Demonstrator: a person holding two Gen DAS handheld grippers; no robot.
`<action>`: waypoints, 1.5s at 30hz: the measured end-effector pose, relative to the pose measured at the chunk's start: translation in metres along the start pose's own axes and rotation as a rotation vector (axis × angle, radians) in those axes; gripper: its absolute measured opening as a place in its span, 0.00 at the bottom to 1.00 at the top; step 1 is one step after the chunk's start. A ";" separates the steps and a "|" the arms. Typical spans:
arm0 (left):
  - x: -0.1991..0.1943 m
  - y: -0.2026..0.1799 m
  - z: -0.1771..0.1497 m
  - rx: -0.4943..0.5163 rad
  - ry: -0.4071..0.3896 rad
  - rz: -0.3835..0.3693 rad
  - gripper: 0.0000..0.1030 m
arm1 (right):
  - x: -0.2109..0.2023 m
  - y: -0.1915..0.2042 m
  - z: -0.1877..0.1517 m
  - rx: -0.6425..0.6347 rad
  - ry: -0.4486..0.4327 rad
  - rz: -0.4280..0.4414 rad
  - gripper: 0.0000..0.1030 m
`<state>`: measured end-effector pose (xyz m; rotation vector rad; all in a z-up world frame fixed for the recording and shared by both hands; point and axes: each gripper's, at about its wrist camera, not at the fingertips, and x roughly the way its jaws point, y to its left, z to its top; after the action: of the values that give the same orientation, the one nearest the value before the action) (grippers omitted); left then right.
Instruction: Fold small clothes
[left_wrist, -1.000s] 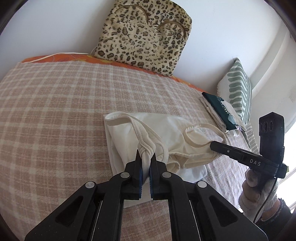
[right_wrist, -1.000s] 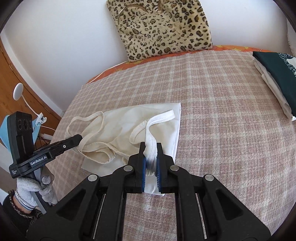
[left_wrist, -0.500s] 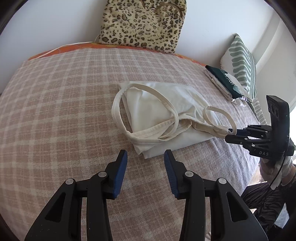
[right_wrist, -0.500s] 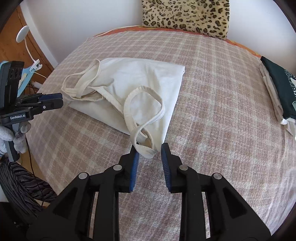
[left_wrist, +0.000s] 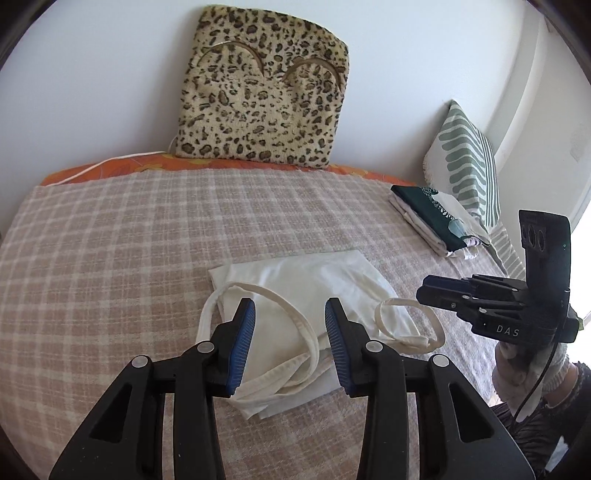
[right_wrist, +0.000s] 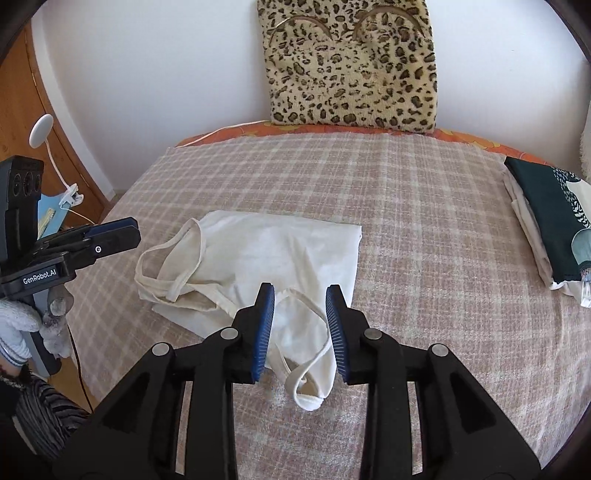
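A cream strappy top (left_wrist: 306, 291) lies folded on the checked bed cover (left_wrist: 110, 258); it also shows in the right wrist view (right_wrist: 273, 254). Its two shoulder straps (left_wrist: 295, 325) loop loose at the near edge. My left gripper (left_wrist: 290, 314) is open and empty, hovering just above the left strap. My right gripper (right_wrist: 300, 301) is open and empty, above the other strap (right_wrist: 310, 365). Each gripper shows in the other's view, the right one (left_wrist: 480, 306) and the left one (right_wrist: 92, 243), beside the top's ends.
A leopard-print cushion (left_wrist: 262, 85) leans on the wall at the bed's head. A stack of folded clothes (left_wrist: 439, 221) with a dark green one on top sits at the right, by a striped pillow (left_wrist: 465, 166). A wooden cabinet (right_wrist: 22, 122) stands to the left.
Both grippers let go of the straps, opened and drew back. The top now lies folded on the bed with its straps loose.
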<state>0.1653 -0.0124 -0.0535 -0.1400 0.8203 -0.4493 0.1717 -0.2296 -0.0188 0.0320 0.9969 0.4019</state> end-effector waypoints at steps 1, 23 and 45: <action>0.009 -0.004 0.003 0.022 0.012 0.007 0.31 | 0.007 0.003 0.004 0.007 0.002 0.018 0.30; 0.011 -0.016 -0.059 0.152 0.213 0.023 0.24 | 0.051 0.032 -0.001 -0.073 0.048 0.096 0.30; 0.043 0.057 0.025 -0.265 0.060 -0.085 0.24 | 0.026 -0.023 -0.017 0.169 0.065 0.198 0.30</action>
<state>0.2279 0.0183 -0.0827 -0.4091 0.9337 -0.4248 0.1774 -0.2441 -0.0541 0.2731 1.0937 0.5008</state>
